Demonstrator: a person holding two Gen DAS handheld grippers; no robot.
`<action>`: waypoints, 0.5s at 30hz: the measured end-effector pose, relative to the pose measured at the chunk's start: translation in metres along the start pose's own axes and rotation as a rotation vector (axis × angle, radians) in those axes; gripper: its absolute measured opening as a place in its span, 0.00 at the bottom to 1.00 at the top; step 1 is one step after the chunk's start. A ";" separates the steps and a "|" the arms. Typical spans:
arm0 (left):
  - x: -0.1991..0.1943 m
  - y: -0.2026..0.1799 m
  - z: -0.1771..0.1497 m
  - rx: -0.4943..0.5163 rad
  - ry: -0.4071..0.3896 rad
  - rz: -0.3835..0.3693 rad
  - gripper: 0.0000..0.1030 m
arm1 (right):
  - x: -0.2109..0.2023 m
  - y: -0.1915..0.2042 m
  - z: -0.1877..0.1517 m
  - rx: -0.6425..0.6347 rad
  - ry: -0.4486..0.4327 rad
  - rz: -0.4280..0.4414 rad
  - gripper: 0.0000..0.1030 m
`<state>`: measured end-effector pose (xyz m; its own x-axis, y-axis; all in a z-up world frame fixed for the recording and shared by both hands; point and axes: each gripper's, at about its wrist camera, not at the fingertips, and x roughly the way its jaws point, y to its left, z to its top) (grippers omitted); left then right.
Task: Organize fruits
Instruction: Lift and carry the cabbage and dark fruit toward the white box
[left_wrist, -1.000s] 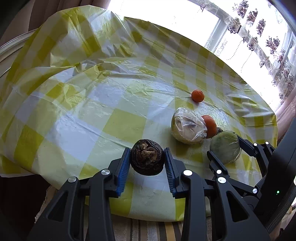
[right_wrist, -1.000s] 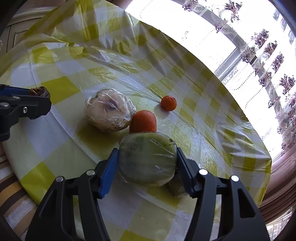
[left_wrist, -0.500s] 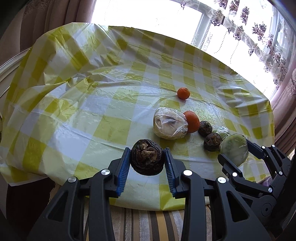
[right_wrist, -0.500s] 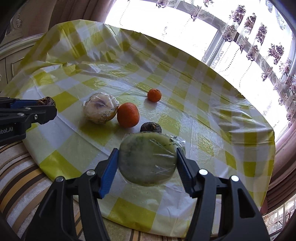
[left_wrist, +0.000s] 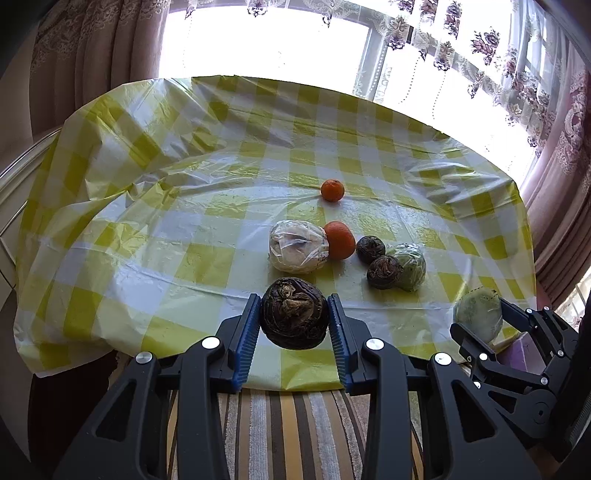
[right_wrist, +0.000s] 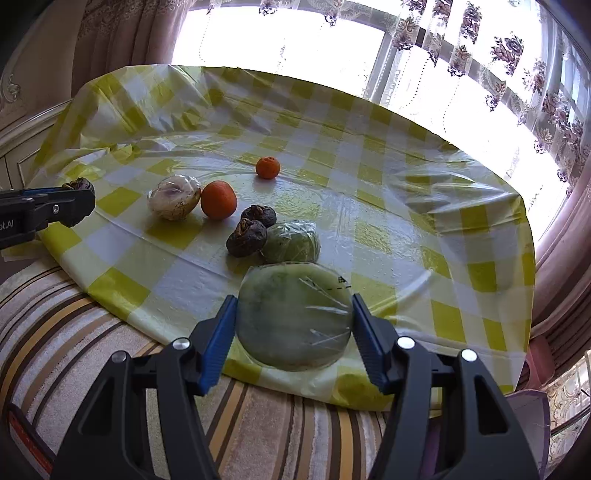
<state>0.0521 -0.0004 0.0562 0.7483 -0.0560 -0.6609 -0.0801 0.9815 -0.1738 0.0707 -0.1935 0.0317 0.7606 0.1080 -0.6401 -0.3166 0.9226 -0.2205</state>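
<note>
My left gripper (left_wrist: 293, 323) is shut on a dark wrinkled fruit (left_wrist: 294, 312), held above the near table edge. My right gripper (right_wrist: 293, 325) is shut on a green wrapped fruit (right_wrist: 293, 317), also held at the near edge; it shows in the left wrist view (left_wrist: 477, 315). On the yellow checked tablecloth (left_wrist: 147, 236) lie a pale wrapped fruit (left_wrist: 297, 246), a large orange (left_wrist: 339, 240), a small orange (left_wrist: 332, 190), two dark wrinkled fruits (left_wrist: 384, 271) (left_wrist: 370, 249) and a second green wrapped fruit (left_wrist: 410, 266).
A striped cushion (right_wrist: 92, 350) lies under both grippers in front of the table. Curtains (left_wrist: 92, 55) and a bright window (left_wrist: 277, 40) stand behind the table. The left gripper appears at the left edge of the right wrist view (right_wrist: 44, 210).
Both grippers have pulled back and risen from the table with their fruits still held. The two dark fruits and the second green fruit have come into view.
</note>
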 end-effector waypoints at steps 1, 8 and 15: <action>-0.002 -0.004 -0.001 0.012 0.000 -0.001 0.32 | -0.003 -0.004 -0.004 0.009 0.002 -0.004 0.59; -0.011 -0.043 -0.009 0.093 0.033 -0.031 0.32 | -0.023 -0.037 -0.027 0.084 0.016 -0.022 0.59; -0.013 -0.091 -0.019 0.179 0.062 -0.068 0.32 | -0.041 -0.074 -0.047 0.160 0.013 -0.050 0.59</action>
<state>0.0369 -0.0925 0.0671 0.7054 -0.1290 -0.6970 0.0914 0.9916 -0.0910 0.0363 -0.2840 0.0397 0.7657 0.0568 -0.6407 -0.1834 0.9740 -0.1328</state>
